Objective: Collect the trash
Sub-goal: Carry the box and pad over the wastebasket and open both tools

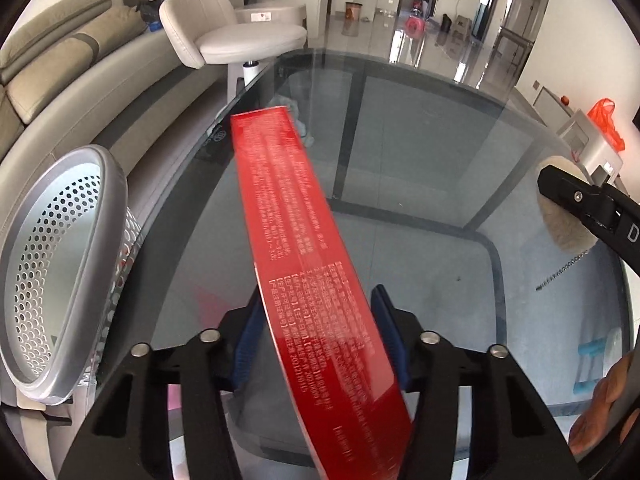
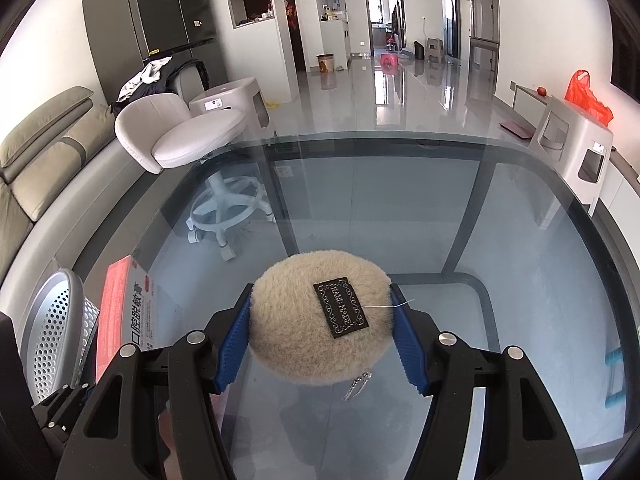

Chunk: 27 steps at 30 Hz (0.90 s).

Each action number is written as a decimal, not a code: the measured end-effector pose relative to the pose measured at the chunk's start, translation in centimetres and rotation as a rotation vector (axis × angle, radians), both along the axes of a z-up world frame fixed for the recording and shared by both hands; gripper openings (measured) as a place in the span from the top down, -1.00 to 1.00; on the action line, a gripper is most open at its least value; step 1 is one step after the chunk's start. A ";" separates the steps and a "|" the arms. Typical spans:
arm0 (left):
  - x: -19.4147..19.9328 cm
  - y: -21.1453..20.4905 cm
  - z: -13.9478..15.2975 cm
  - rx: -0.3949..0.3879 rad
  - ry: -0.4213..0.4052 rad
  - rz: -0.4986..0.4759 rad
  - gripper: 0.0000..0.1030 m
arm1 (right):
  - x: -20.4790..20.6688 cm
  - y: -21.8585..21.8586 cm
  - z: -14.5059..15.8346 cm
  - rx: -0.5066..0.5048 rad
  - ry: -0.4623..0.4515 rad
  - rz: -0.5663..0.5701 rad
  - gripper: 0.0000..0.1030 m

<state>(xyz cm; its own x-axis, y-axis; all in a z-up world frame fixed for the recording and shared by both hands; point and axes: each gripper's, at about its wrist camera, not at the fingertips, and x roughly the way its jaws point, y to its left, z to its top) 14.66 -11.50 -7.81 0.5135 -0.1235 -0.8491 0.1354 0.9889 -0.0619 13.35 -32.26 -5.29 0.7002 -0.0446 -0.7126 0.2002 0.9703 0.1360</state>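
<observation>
The red box (image 1: 308,264), a long flat carton printed with white text, is seen between the blue pads of the left gripper (image 1: 316,344), tilted above the glass table (image 1: 420,208). The pads appear to be pressed on its narrow edges, so it is judged to be grasped, though the contact on the right side is not clearly shown. The perforated metal bin (image 1: 60,272) stands just beside the table's left edge, near the box. In the right wrist view, the furry pouch (image 2: 320,324), bearing a small black label, is clamped between the jaws of the right gripper (image 2: 320,332) over the glass. Trouble is most likely to come from the box's length: being held near one end, it could be levered out of the pads by its own weight, or its far end could be knocked against the bin's rim while being swung across. A slip would send it onto the glass or the floor. The pouch's soft pile could also be squeezed out of the grip.
</observation>
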 end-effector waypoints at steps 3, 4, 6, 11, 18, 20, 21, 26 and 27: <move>-0.2 0.2 0.2 -0.008 -0.003 -0.012 0.32 | 0.1 0.2 0.1 0.001 -0.003 0.002 -0.20; -0.3 0.3 0.3 -0.006 -0.008 -0.016 0.33 | 0.0 0.2 0.2 0.002 -0.004 0.004 -0.20; -0.5 0.7 0.6 -0.002 -0.022 -0.019 0.33 | 0.0 0.4 0.3 -0.001 -0.008 0.007 -0.20; -1.2 2.1 2.0 -0.007 -0.064 -0.011 0.33 | -0.2 0.9 0.7 -0.002 -0.017 0.018 -0.20; -2.3 5.4 4.9 0.003 -0.153 0.015 0.33 | -0.4 2.9 1.5 0.007 -0.040 0.052 -0.20; -2.6 6.6 5.5 0.003 -0.167 0.026 0.33 | -0.4 3.9 1.7 0.016 -0.047 0.070 -0.20; -2.6 7.1 5.7 0.005 -0.173 0.032 0.33 | -0.4 4.4 1.8 0.021 -0.052 0.077 -0.20; -3.2 10.9 6.9 0.024 -0.209 0.082 0.33 | -0.1 7.7 2.7 0.062 -0.077 0.127 -0.20; -3.2 11.3 7.0 0.031 -0.214 0.089 0.33 | 0.1 8.6 3.0 0.067 -0.082 0.138 -0.20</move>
<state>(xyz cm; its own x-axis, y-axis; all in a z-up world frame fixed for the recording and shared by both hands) 11.42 -0.16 -0.85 0.6897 -0.0453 -0.7227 0.0540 0.9985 -0.0111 13.48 -23.68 -2.33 0.7521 0.1017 -0.6511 0.0509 0.9761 0.2112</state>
